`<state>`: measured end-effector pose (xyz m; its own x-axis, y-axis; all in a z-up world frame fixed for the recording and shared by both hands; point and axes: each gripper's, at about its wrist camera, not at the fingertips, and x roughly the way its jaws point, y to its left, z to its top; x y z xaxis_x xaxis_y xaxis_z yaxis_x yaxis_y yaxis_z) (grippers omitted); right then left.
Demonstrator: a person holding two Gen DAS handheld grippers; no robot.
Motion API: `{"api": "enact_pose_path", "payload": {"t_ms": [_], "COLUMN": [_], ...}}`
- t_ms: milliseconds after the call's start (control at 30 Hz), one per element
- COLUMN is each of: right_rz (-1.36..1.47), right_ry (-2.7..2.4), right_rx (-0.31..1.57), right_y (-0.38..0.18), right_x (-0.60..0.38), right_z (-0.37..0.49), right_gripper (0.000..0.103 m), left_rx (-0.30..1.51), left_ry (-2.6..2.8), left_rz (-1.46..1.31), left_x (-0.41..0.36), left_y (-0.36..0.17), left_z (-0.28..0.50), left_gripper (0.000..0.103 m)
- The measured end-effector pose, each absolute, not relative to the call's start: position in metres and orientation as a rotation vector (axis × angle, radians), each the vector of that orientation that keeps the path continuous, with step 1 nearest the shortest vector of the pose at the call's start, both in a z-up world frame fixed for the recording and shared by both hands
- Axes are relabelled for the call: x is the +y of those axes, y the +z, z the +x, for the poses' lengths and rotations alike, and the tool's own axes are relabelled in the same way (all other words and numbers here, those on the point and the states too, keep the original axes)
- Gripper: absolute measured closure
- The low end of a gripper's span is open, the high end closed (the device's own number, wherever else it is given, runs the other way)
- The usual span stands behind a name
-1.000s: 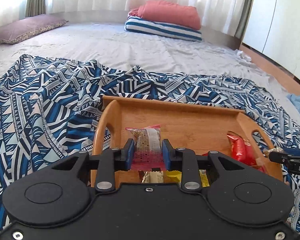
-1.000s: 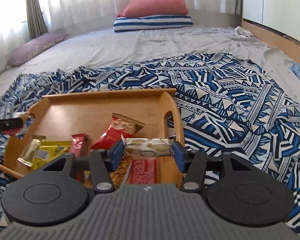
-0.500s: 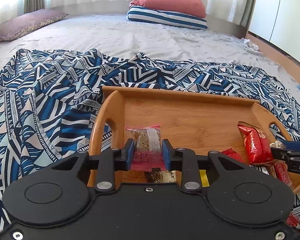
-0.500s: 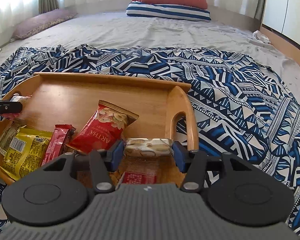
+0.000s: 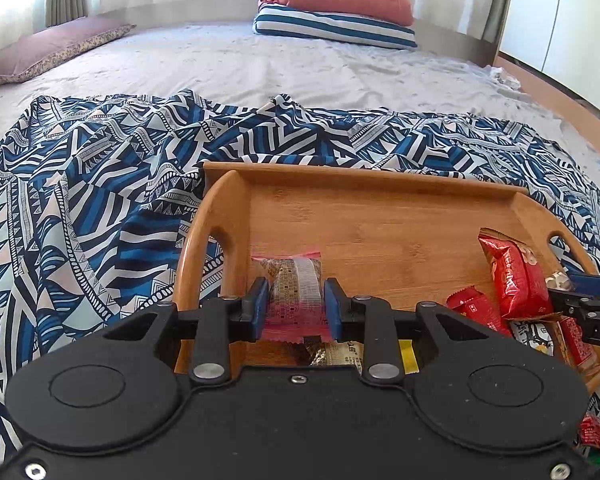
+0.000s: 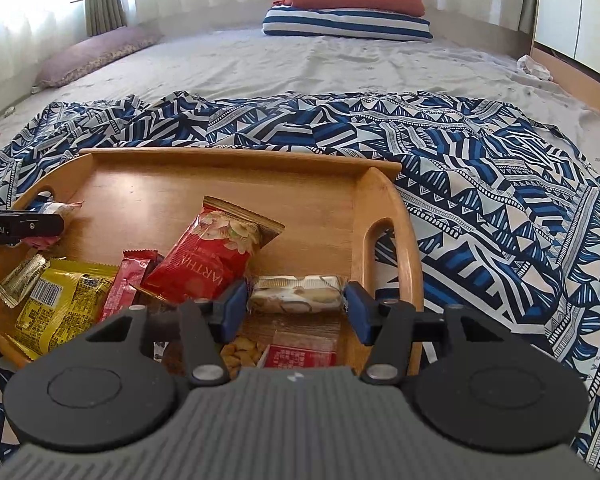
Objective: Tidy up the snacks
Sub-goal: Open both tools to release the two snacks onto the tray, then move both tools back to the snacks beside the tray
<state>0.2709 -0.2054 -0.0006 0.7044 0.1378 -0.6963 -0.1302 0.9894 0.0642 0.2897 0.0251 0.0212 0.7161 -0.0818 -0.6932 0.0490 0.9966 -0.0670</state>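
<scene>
A wooden tray (image 5: 380, 184) (image 6: 236, 160) lies on a blue patterned blanket. My left gripper (image 5: 296, 308) is shut on a pink-edged snack packet (image 5: 296, 292) over the tray's left end. My right gripper (image 6: 296, 308) is shut on a pale nougat bar (image 6: 296, 300), held crosswise over the tray's right end by its handle (image 6: 384, 248). In the tray lie a red ARTHA bag (image 6: 216, 252) (image 5: 516, 280), a yellow packet (image 6: 56, 308), a slim red bar (image 6: 128, 284) and other small packets.
The blue patterned blanket (image 5: 80, 208) (image 6: 500, 208) spreads over a grey bed. Pillows (image 5: 340, 12) are stacked at the far end, a mauve pillow (image 5: 52, 48) at far left. Wardrobe doors stand at right. A red packet (image 5: 596, 436) lies outside the tray.
Both grippers have moved in over the tray, each keeping its snack. The tray and its contents now fill more of both views.
</scene>
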Motion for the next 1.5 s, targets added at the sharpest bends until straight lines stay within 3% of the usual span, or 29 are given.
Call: {"api": "enact_pose_path", "payload": {"t_ms": [633,1033,1267,1500], "right_rz": [0.030,0.029,0.030,0.023], "right_ry": [0.149,0.145,0.144,0.179], "right_rx": [0.773,0.752,0.732,0.681], "right_y": [0.001,0.014,0.024,0.037], "right_x": [-0.208,-0.208,-0.212,-0.214], "right_z": [0.267,0.251,0.229,0.195], "right_gripper": [0.040,0.030,0.028,0.020], "left_rx": [0.750,0.720,0.678,0.632], "left_ry": [-0.081,-0.109,-0.161,-0.218], "left_rz": [-0.011,-0.008,0.006,0.006], "left_x": [0.020,0.016,0.009,0.005], "left_y": [0.034,0.054,0.073,0.087], "left_z": [0.278,0.253,0.215,0.167], "left_gripper": [0.073,0.044,0.021,0.010]}}
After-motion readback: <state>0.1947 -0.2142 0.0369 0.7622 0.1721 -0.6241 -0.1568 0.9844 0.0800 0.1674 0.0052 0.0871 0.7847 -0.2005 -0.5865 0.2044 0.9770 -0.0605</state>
